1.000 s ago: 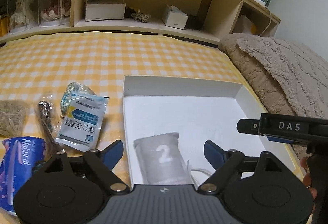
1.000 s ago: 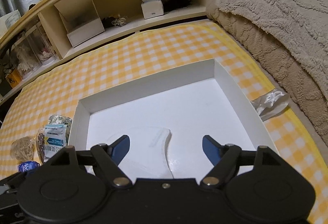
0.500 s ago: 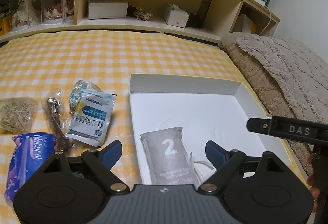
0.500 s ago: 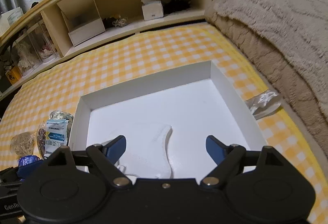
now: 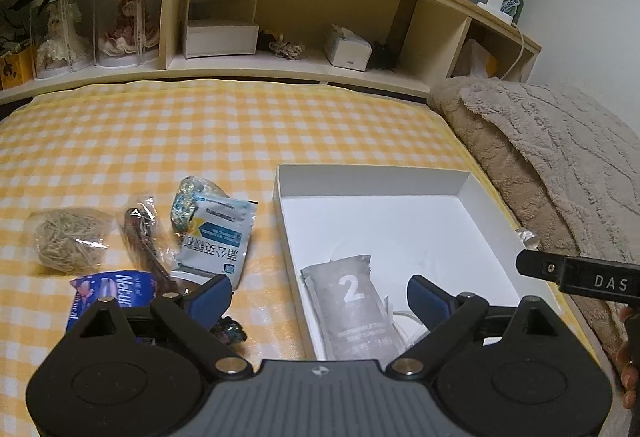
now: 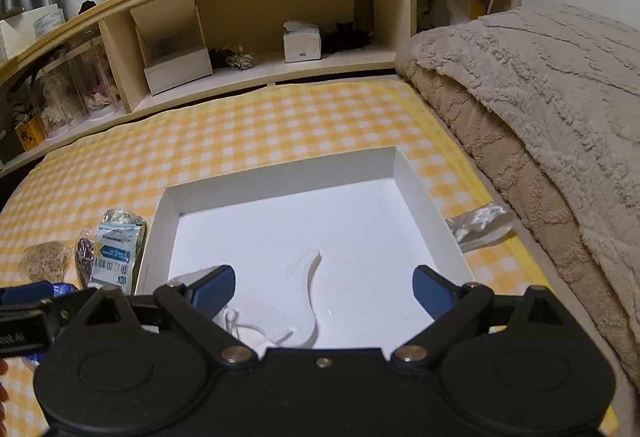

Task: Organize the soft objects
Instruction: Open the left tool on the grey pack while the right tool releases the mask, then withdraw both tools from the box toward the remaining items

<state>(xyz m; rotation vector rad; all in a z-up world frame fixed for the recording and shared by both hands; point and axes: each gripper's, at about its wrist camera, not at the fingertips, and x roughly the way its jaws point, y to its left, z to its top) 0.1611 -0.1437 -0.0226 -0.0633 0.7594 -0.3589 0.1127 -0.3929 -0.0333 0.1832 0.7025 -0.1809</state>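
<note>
Both tongs are standing wide apart and are holding nothing. The left tongs (image 5: 319, 295) are hanging at the bottom centre of the left wrist view, over the near left wall of the white box (image 5: 472, 184), and the right tongs (image 6: 324, 287) are hanging at the bottom centre of the right wrist view, over the inside of this box.

Just ahead of the left tongs a grey pouch (image 5: 354, 303) with a white "2" is lying flat inside the box, and a white mask (image 6: 294, 301) with thin loops is lying beside it. In the lower left of the left wrist view the loose items are waiting on the checked bed (image 5: 160, 141): a blue and white sachet (image 5: 218, 239), a purple tissue pack (image 5: 114, 291), a bag of rubber bands (image 5: 70, 239), a dark item in clear wrap (image 5: 142, 237) and a shiny crumpled packet (image 5: 186, 203).

I judge all of them to be light and soft. The film wrappers are probably slippery and are giving way under pressure, so the best hold is across a flat sealed edge or a corner, not the puffy middle. The sachet is partly resting on its neighbours, so its free lower corner looks easiest to take.
</note>
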